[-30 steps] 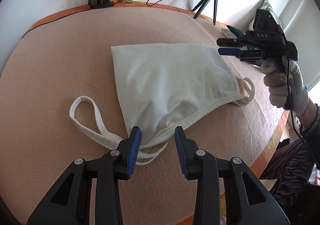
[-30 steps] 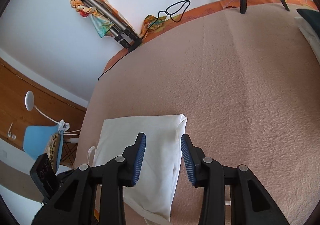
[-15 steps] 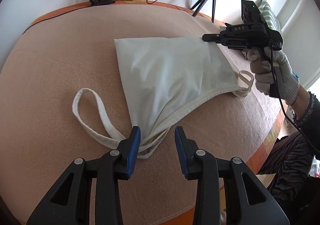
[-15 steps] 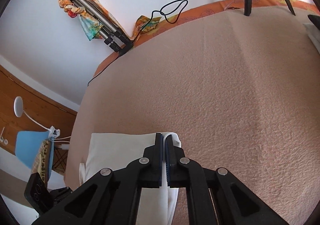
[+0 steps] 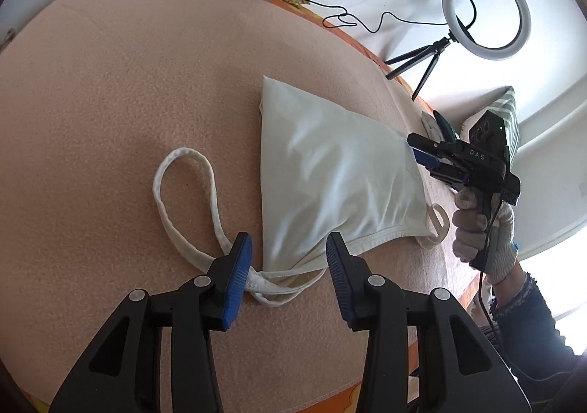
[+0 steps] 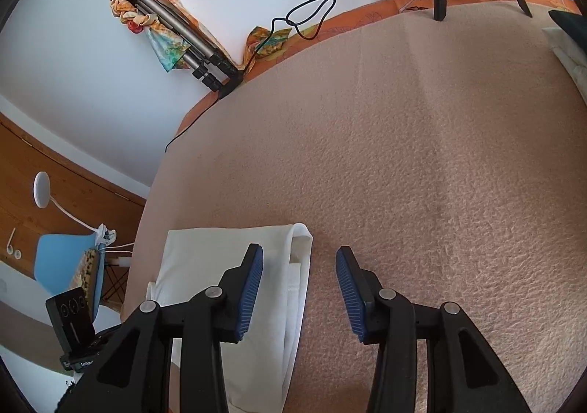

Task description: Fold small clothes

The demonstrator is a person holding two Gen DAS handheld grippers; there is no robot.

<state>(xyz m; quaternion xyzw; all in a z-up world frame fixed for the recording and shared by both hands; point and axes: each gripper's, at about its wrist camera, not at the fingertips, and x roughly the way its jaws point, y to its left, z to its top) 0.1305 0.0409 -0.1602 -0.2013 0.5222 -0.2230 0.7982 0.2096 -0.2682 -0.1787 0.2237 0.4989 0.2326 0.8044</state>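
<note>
White camisole [image 5: 330,178] lies folded on the peach blanket surface [image 5: 121,90], strap loop [image 5: 183,200] trailing left, bunched straps just between the left gripper [image 5: 289,264] fingers, which stand apart. Right gripper [image 6: 299,290]: fingers apart over the garment's corner; half a second ago they were clamped together on that edge. The left view has swung rightward. Ring light [image 5: 484,9] on tripod, folded tripod [image 6: 183,42] against white wall, blue chair [image 6: 62,262] beyond.

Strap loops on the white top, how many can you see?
2. One big strap loop lies left of the white top; one small strap loop pokes out at its right edge. Others may be hidden underneath.
</note>
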